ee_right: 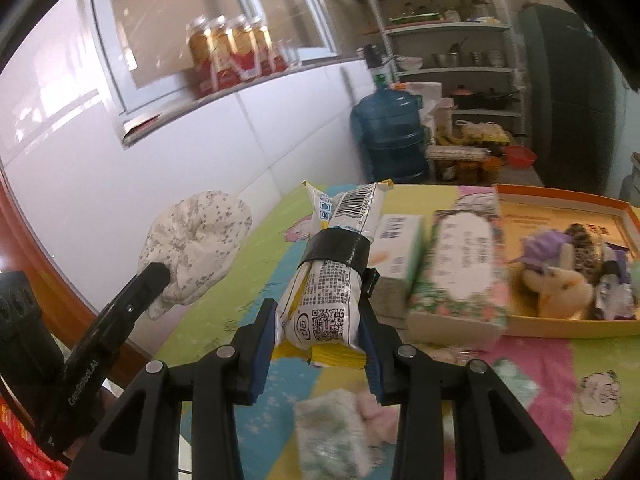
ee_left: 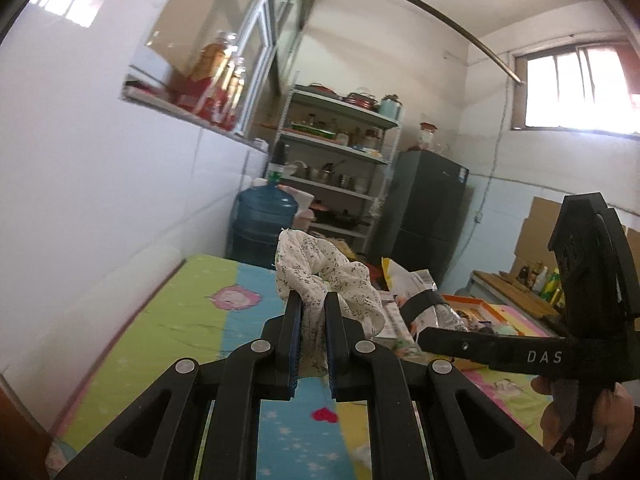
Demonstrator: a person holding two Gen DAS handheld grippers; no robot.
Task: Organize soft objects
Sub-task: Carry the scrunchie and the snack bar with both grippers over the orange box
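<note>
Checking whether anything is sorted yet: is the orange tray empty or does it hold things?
It holds things. In the orange tray lie plush toys, seen in the right wrist view.

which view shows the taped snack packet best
The right wrist view. There the taped snack packet fills the centre, clamped between the right gripper pads, with its barcode, QR code and black tape band readable. The left wrist view shows only a small, partly hidden piece of it behind the floral cloth.
</note>
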